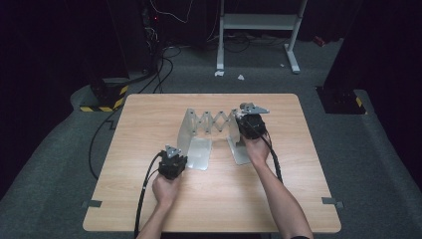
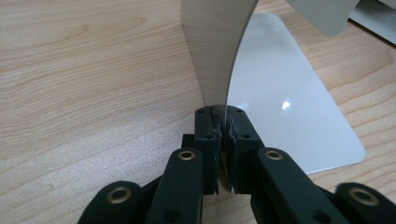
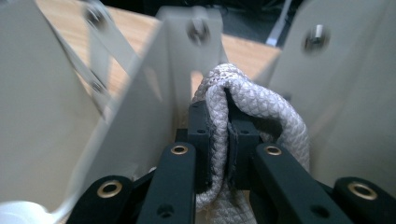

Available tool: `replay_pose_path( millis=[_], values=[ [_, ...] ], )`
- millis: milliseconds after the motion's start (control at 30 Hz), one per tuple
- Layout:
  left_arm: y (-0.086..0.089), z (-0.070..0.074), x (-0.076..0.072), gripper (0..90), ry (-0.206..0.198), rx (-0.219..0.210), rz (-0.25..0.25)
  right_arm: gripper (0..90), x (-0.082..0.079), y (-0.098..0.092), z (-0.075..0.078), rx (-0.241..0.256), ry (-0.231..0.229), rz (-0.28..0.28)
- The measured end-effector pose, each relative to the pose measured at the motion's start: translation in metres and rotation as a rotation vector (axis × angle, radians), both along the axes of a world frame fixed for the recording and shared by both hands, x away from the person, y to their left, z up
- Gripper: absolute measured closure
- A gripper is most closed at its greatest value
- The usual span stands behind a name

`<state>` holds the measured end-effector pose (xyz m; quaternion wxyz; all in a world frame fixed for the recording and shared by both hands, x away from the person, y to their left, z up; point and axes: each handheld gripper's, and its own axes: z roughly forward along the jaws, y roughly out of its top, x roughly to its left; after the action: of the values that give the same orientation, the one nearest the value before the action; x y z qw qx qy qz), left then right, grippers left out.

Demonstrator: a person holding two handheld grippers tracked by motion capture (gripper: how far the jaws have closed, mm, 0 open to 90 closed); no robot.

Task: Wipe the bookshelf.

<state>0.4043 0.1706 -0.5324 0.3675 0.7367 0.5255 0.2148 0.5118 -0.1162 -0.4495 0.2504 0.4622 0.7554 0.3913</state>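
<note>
high view: left gripper pinches the rack plate near the tabletop's middle; right gripper pinches a rope. a tug could tip the rack.

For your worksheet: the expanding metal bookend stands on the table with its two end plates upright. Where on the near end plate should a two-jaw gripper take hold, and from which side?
Grip the thin vertical edge of the near end plate, coming in level from the person's side. The plate is a flat upright sheet, so the jaws can close across its thickness, as the left gripper does, low down near its foot.
</note>
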Motion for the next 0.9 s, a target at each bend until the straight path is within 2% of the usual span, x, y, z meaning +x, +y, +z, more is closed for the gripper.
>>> replay_pose_path(
  millis=[167, 333, 367, 400, 467, 533, 733, 800, 833, 900],
  values=[
    [0.000, 0.000, 0.000, 84.4, -0.001, 0.000, 0.001, 82.9, 0.001, 0.000, -0.019, -0.037, 0.017, -0.007],
    [0.000, 0.000, 0.000, 84.4, -0.002, 0.002, 0.001, 83.1, 0.001, 0.001, -0.026, -0.069, 0.017, -0.005],
    [0.000, 0.000, 0.000, 84.4, -0.001, 0.000, 0.001, 83.1, 0.001, 0.001, -0.032, -0.093, 0.034, -0.005],
    [0.000, 0.000, 0.000, 84.4, -0.001, 0.000, 0.001, 83.1, 0.001, 0.001, -0.032, -0.093, 0.034, -0.005],
    [0.000, 0.000, 0.000, 84.4, 0.000, -0.001, 0.001, 83.2, 0.002, 0.001, -0.042, -0.118, 0.060, -0.006],
    [0.000, 0.000, 0.000, 84.5, 0.000, -0.002, -0.001, 83.3, 0.001, -0.002, -0.048, -0.088, 0.065, -0.010],
    [0.000, 0.000, 0.000, 84.5, -0.002, 0.000, -0.002, 83.2, -0.002, -0.005, -0.047, -0.095, 0.066, -0.003],
    [0.000, 0.000, 0.000, 84.5, -0.002, 0.000, -0.002, 83.2, -0.004, -0.006, -0.043, -0.096, 0.053, -0.001],
    [0.000, 0.000, 0.000, 84.5, -0.003, 0.001, -0.002, 83.2, -0.006, -0.007, -0.031, -0.077, 0.017, -0.007],
    [0.000, 0.000, 0.000, 84.6, -0.003, 0.002, -0.003, 83.2, -0.007, -0.009, -0.017, -0.079, -0.011, -0.018]
  ],
)
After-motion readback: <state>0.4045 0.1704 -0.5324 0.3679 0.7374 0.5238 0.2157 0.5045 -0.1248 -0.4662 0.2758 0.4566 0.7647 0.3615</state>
